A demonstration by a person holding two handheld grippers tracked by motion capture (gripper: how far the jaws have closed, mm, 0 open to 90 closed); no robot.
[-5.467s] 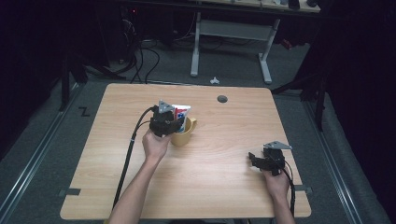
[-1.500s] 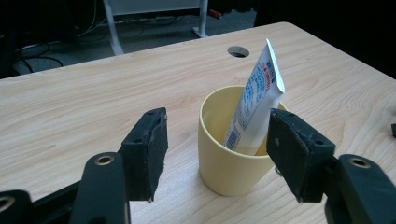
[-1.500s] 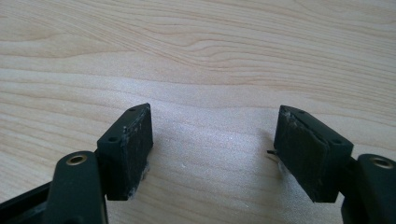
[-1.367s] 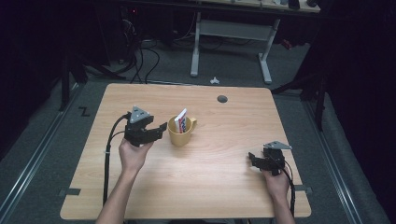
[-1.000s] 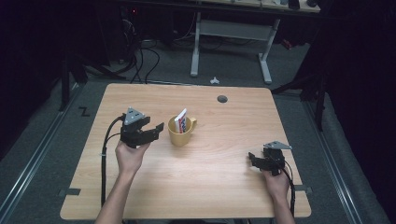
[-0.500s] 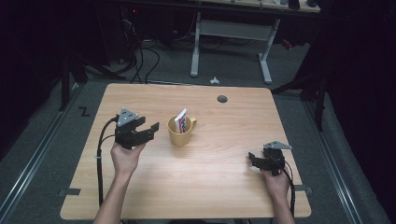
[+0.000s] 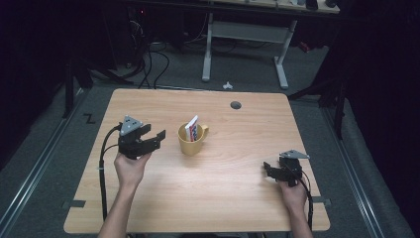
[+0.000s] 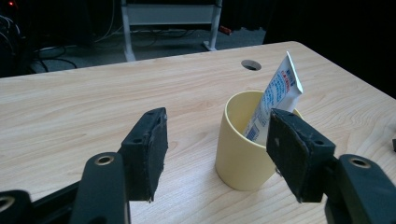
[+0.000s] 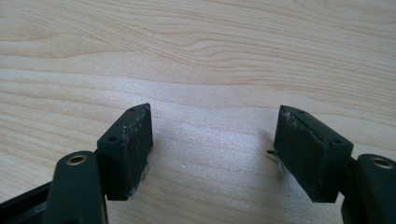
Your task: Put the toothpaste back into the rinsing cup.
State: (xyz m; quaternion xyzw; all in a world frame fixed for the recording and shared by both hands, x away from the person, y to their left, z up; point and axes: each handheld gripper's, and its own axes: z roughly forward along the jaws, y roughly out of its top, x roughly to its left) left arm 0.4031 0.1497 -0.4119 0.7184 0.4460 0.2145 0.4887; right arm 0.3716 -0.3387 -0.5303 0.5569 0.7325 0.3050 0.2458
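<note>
Left claw (image 7: 154,137): jaws spread wide, nothing between them, held just above the table (image 7: 233,198) by the person's left hand (image 7: 130,167). Mug (image 7: 190,143), yellow, stands upright just ahead of the claw, near but not touching; in the left gripper view the mug (image 8: 243,149) sits ahead of the gap, toward the right-hand jaw, which cuts off part of its rim and far side. Handle hidden there; in the high view it points away from the claw. Tube (image 7: 191,128), white with blue and red print, leans inside the mug; its lower half is hidden by the mug wall, and the print on the tube (image 8: 279,93) is too small to read. Right claw (image 7: 269,171): jaws also wide apart, empty, low over bare wood well apart from the mug, pads worn pale at the edges. A cable hole (image 7: 236,105) lies in the table beyond the mug. Floor and desk legs behind are dark, detail lost.
</note>
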